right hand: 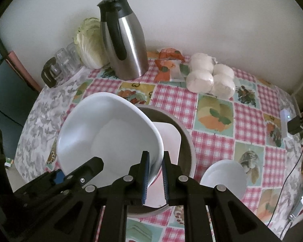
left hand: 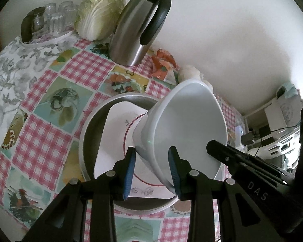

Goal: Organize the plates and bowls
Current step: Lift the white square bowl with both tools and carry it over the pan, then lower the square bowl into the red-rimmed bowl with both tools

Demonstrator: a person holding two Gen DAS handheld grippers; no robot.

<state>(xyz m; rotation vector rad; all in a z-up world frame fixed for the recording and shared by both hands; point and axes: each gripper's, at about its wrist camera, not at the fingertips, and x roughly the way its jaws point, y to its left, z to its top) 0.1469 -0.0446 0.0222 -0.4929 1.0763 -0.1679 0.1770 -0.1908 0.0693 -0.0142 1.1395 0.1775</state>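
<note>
A large white bowl [left hand: 187, 125] [right hand: 111, 139] hangs tilted over a round metal basin [left hand: 91, 133] [right hand: 188, 147]. In the basin lies a square white plate [left hand: 115, 137] [right hand: 169, 139] with a red ring. My left gripper [left hand: 152, 161] is shut on the bowl's lower wall; one of its fingers [right hand: 95, 163] shows inside the bowl's rim in the right wrist view. My right gripper [right hand: 155, 161] is shut on the opposite rim; one of its fingers [left hand: 218, 150] reaches over that edge. A small white bowl [right hand: 224, 177] sits on the tablecloth right of the basin.
A steel thermos jug [left hand: 137, 30] [right hand: 127, 46] stands behind the basin by the wall. Left of it are a cabbage [left hand: 99, 14] and upturned glasses [left hand: 50, 18] on a tray. A pack of white rolls [right hand: 210, 78] lies at the back right. The table's right edge has cables.
</note>
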